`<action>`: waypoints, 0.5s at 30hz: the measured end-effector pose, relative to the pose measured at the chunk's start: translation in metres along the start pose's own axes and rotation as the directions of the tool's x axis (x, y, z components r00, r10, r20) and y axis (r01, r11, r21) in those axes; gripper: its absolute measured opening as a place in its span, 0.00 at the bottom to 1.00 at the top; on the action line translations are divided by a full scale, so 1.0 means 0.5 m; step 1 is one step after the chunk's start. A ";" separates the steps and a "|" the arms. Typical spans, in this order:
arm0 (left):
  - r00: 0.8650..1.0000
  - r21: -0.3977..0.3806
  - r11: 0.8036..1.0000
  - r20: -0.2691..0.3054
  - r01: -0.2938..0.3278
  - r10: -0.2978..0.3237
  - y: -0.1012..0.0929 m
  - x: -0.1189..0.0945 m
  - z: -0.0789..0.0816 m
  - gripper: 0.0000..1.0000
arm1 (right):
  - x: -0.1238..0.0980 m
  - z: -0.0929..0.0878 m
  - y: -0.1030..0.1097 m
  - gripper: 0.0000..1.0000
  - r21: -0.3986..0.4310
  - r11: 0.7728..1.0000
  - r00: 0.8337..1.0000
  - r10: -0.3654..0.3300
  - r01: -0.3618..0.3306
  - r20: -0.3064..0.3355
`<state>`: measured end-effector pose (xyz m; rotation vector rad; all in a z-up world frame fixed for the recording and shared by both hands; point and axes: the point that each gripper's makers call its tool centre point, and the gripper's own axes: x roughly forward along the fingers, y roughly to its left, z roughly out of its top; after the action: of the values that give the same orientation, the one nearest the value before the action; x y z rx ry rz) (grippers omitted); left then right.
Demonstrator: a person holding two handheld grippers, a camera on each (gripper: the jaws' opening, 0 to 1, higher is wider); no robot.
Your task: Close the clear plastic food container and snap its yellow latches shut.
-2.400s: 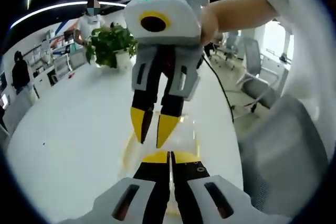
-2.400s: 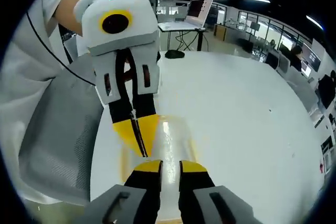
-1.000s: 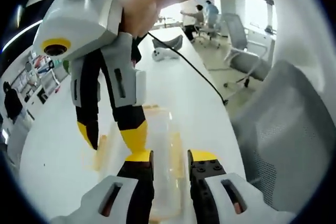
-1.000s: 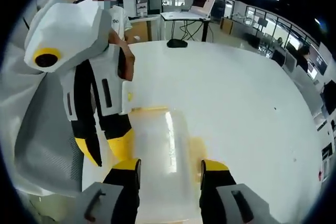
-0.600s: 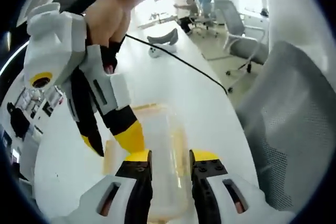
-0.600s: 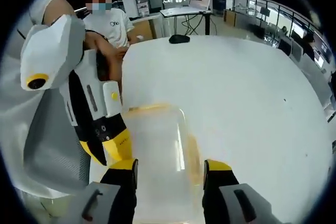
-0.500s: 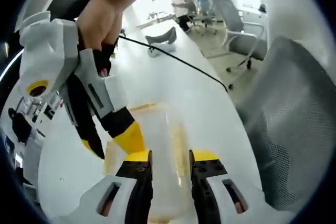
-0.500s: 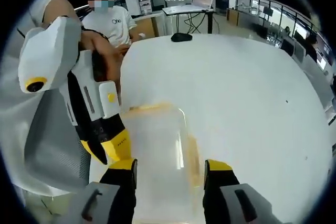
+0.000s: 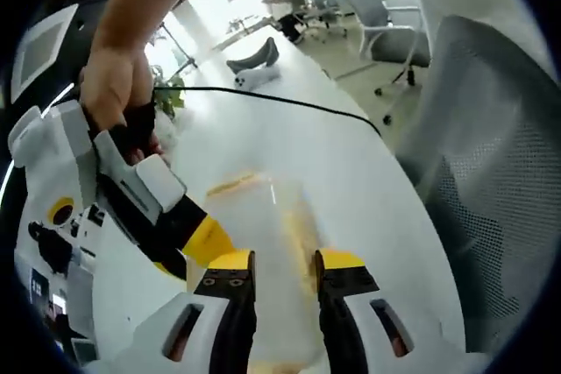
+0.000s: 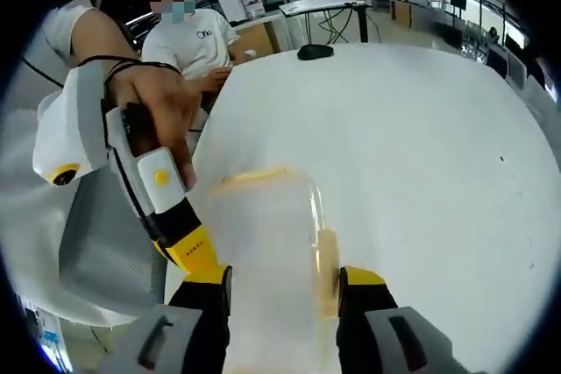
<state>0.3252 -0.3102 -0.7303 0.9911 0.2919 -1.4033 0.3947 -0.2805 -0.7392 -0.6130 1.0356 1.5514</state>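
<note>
Container (image 10: 267, 243) sits on the table (image 10: 421, 146), lid apparently down, both grippers' (image 9: 285, 260) (image 10: 282, 276) parted jaws straddling it, nothing gripped (latch (image 10: 329, 269) blurred, so snapping probably remains).
</note>
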 end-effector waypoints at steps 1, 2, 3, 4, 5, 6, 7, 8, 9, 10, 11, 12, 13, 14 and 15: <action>1.000 0.024 1.000 -0.009 -0.011 0.011 -0.001 0.001 -0.001 0.24 | 0.001 0.000 0.000 0.47 0.000 1.000 1.000 0.006 -0.006 -0.004; 1.000 0.044 0.999 -0.018 -0.014 0.015 -0.003 0.001 -0.003 0.25 | 0.001 0.000 0.000 0.47 0.001 1.000 1.000 0.009 -0.009 -0.008; 1.000 0.059 0.998 -0.023 -0.019 0.020 -0.004 0.002 -0.004 0.25 | 0.003 -0.001 0.000 0.47 0.005 1.000 1.000 0.015 -0.015 -0.013; 0.999 0.070 0.997 -0.026 -0.023 0.025 -0.006 0.002 -0.004 0.25 | 0.003 -0.001 0.001 0.47 0.003 1.000 1.000 0.017 -0.017 -0.016; 0.999 0.070 0.997 -0.025 -0.022 0.024 -0.005 0.003 -0.003 0.25 | 0.003 -0.001 0.003 0.47 0.000 1.000 1.000 0.022 -0.022 -0.018; 0.999 0.067 0.998 -0.024 -0.023 0.025 -0.003 0.004 -0.003 0.25 | 0.003 -0.002 0.003 0.47 0.000 1.000 0.999 0.025 -0.025 -0.020; 0.999 0.071 0.997 -0.024 -0.024 0.026 -0.003 0.005 -0.002 0.25 | 0.004 -0.002 0.002 0.47 0.005 1.000 0.999 0.030 -0.030 -0.024; 0.999 0.084 0.996 -0.026 -0.026 0.028 -0.004 0.007 -0.001 0.25 | 0.004 -0.002 0.002 0.47 0.006 0.999 0.999 0.032 -0.032 -0.028; 0.999 0.093 0.995 -0.028 -0.029 0.032 -0.005 0.008 0.000 0.26 | 0.004 -0.002 0.002 0.47 0.007 0.999 0.999 0.034 -0.034 -0.032; 0.999 0.093 0.995 -0.030 -0.034 0.037 -0.005 0.011 0.001 0.26 | 0.005 -0.002 0.002 0.47 0.007 0.999 0.999 0.039 -0.038 -0.036; 0.999 0.096 0.995 -0.031 -0.036 0.039 -0.005 0.011 0.002 0.26 | 0.005 -0.003 0.003 0.47 0.010 0.999 0.998 0.039 -0.039 -0.039; 0.998 0.109 0.993 -0.035 -0.041 0.046 -0.005 0.013 0.002 0.26 | 0.005 -0.003 0.004 0.47 0.011 0.999 0.998 0.041 -0.041 -0.045; 0.998 0.110 0.993 -0.036 -0.044 0.048 -0.005 0.014 0.002 0.26 | 0.005 -0.003 0.004 0.46 0.016 0.999 0.998 0.043 -0.042 -0.049; 0.998 0.122 0.991 -0.038 -0.046 0.051 -0.005 0.013 0.002 0.26 | 0.005 -0.003 0.005 0.46 0.014 0.999 0.997 0.046 -0.045 -0.055; 0.998 0.131 0.990 -0.040 -0.047 0.053 -0.005 0.013 0.002 0.26 | 0.006 -0.003 0.005 0.46 0.013 0.999 0.997 0.048 -0.047 -0.060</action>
<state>0.3241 -0.3150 -0.7355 1.1291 0.2080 -1.3697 0.3915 -0.2804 -0.7416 -0.6346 1.1108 1.5752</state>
